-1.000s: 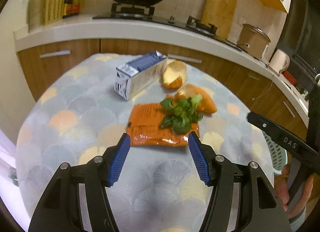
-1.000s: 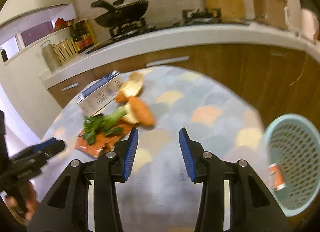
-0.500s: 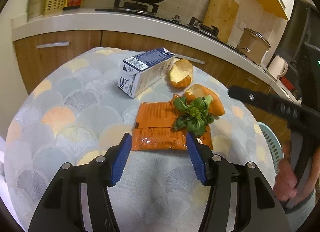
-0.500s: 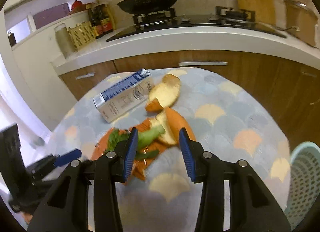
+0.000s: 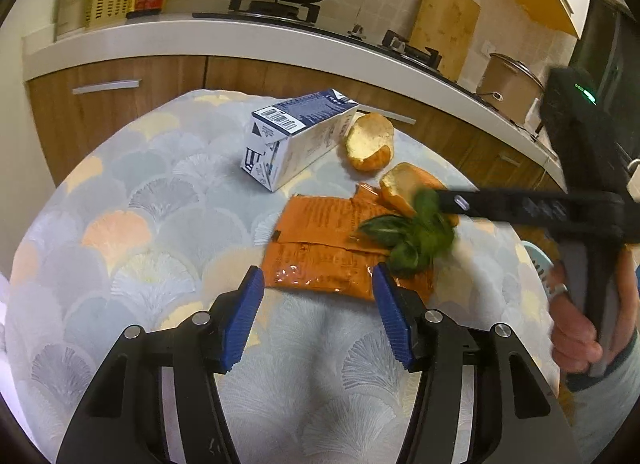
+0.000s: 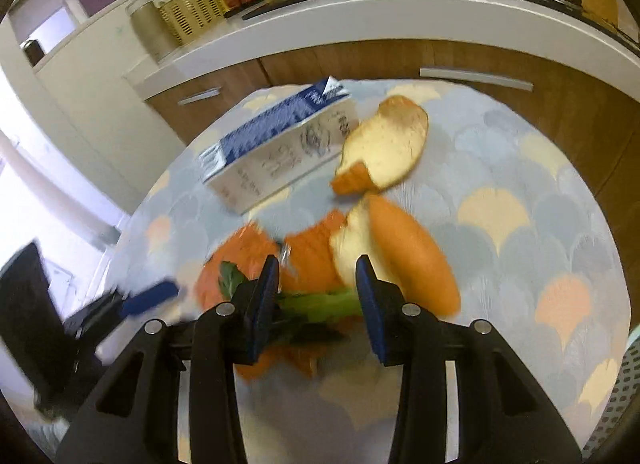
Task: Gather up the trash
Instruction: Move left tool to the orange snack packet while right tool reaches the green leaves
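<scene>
Trash sits in one cluster toward the far-right part of the tabletop (image 5: 120, 200), largest first:

Milk carton (image 5: 296, 136), on its side, nearest the far edge. We judge it light, stiff-walled, crushable if empty. Take it across the short width.

Orange wrapper (image 5: 320, 248), flat, below the carton. Glossy film, so likely slippery and floppy. We'd pinch the near edge, not press from above.

Two orange peels: one (image 5: 370, 142) just beside the carton's end, the other (image 5: 404, 188) touching the wrapper's far-right corner. Curved, semi-stiff, light. Grip across the rim.

Leafy green scrap (image 6: 320, 302), lying on the wrapper's right side. Soft, very light, leaves tear. The stem is the firm part.

Right hand-held gripper (image 6: 316, 300): jaws apart, straddling that green stem, pads not visibly pressing, nothing held yet. Frame is blurred.

Left hand-held gripper (image 5: 318, 314): jaws wide apart, empty, just short of the wrapper's near edge.

Basket edge (image 6: 628, 384) shows off the tabletop's right side.
</scene>
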A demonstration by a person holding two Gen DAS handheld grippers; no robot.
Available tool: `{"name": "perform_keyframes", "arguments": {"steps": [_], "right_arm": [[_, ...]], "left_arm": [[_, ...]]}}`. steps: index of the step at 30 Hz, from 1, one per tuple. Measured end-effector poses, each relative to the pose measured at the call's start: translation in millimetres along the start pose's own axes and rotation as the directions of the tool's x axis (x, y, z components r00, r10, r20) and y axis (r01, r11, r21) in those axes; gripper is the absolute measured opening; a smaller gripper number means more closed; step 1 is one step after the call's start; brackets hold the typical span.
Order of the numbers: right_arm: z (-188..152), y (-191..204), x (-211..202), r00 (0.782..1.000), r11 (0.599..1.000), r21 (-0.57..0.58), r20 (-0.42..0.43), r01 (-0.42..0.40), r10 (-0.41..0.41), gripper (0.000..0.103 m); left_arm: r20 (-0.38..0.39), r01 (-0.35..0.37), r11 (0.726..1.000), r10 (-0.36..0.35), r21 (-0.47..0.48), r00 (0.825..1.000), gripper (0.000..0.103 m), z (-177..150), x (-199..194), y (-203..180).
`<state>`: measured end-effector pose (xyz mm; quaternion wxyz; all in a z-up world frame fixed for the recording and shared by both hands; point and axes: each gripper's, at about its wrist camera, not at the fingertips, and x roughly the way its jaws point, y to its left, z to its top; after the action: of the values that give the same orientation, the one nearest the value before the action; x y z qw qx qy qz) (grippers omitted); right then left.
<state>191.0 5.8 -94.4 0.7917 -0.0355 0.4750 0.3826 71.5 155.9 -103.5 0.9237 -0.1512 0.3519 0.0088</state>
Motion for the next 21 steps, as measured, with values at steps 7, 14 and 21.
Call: {"name": "perform_keyframes", "arguments": {"steps": [7,14,21], "right_arm": [[-32,17,-4,0.995,0.994,-0.096,-0.089,-0.061,0.052,0.037],[-74,40,-10,0.988,0.978,-0.173,-0.115,-0.118,0.099,0.039],[-94,14,-37,0.995,0.991,-0.096,-0.029,-0.098,0.095,0.039]], "left_arm": [[-0.001,0.013,0.996,-0.013,-0.086,1.0,0.054,4,0,17],[-0.027,0.04,0.995,-0.043,-0.092,0.999,0.054,6,0,17],[-0.069,0.031,0.997,-0.036,-0.069,0.997,0.074,13,10,-2]]}}
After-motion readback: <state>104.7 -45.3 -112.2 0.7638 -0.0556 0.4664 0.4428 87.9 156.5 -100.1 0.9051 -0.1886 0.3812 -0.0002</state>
